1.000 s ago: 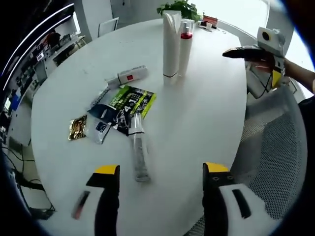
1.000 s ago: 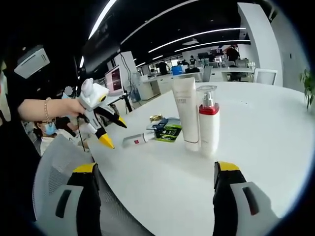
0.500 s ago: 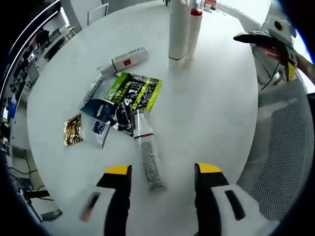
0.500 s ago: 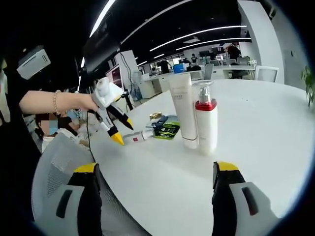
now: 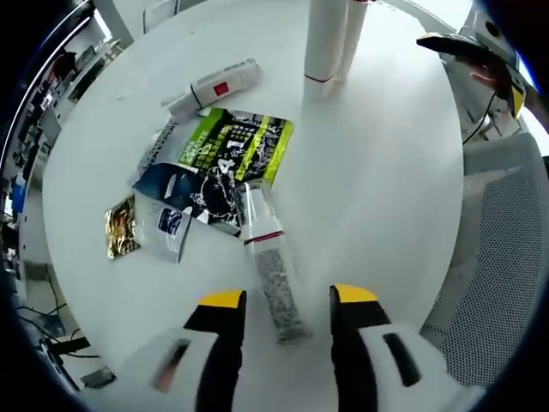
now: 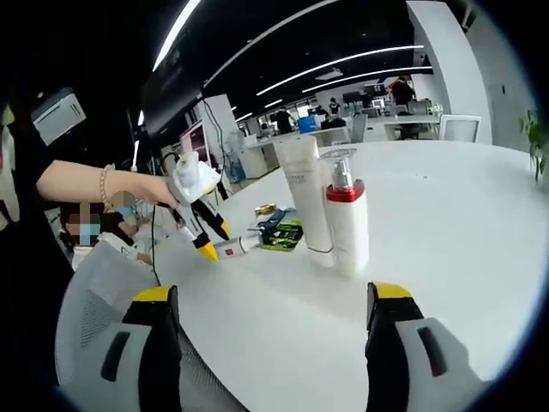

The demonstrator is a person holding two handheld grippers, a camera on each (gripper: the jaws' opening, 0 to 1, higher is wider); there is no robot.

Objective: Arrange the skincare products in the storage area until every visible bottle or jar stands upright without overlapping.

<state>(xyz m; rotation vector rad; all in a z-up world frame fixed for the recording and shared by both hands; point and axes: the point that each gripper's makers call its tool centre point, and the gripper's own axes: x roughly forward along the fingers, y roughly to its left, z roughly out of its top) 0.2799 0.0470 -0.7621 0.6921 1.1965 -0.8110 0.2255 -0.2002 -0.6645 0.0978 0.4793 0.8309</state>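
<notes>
Jaws apart and empty, the left gripper (image 5: pixel 279 300) straddles a clear speckled tube (image 5: pixel 270 262) lying at six o'clock on the white round table (image 5: pixel 377 180); closing squarely mid-body should prevent slipping.

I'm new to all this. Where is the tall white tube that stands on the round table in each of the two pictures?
Left gripper view: the tall white tube stands at the top edge, right of centre, its top cut off.
Right gripper view: it stands near the middle, just left of the red-collared pump bottle.
Shared landmark: the green sachet lying flat on the white table.
</notes>
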